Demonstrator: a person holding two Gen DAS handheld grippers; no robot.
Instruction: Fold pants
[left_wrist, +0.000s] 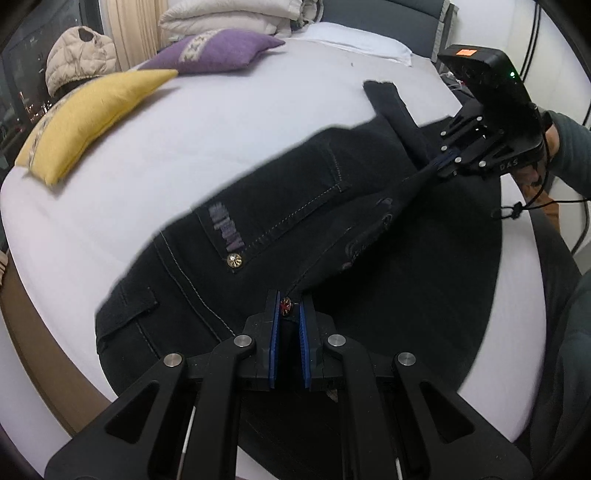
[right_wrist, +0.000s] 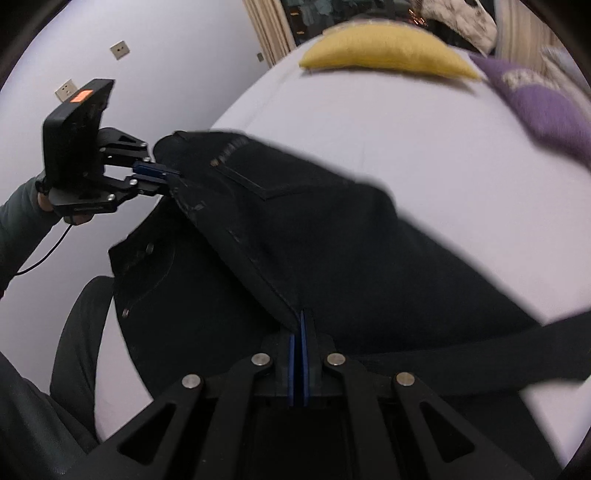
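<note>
Now mid-fold: left gripper (left_wrist: 289, 317) clamped on pants (left_wrist: 280, 206) at the near waistband, right gripper (right_wrist: 300, 325) pinching the same raised edge farther right, spreading it taut over the bed (left_wrist: 229, 122).

Left gripper (left_wrist: 289, 308) and right gripper (left_wrist: 445, 159) clamp black pants (left_wrist: 280, 206) on bed (left_wrist: 229, 122).

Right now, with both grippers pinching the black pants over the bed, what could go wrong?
1. The left gripper grips only a narrow bit of the pants edge by a rivet, so the heavy denim may slip out.
2. The right gripper also pinches just a thin edge; losing either side would likely collapse the lifted flap unevenly.
3. The yellow pillow and purple pillow lie beyond, so a long swing could catch them.
</note>
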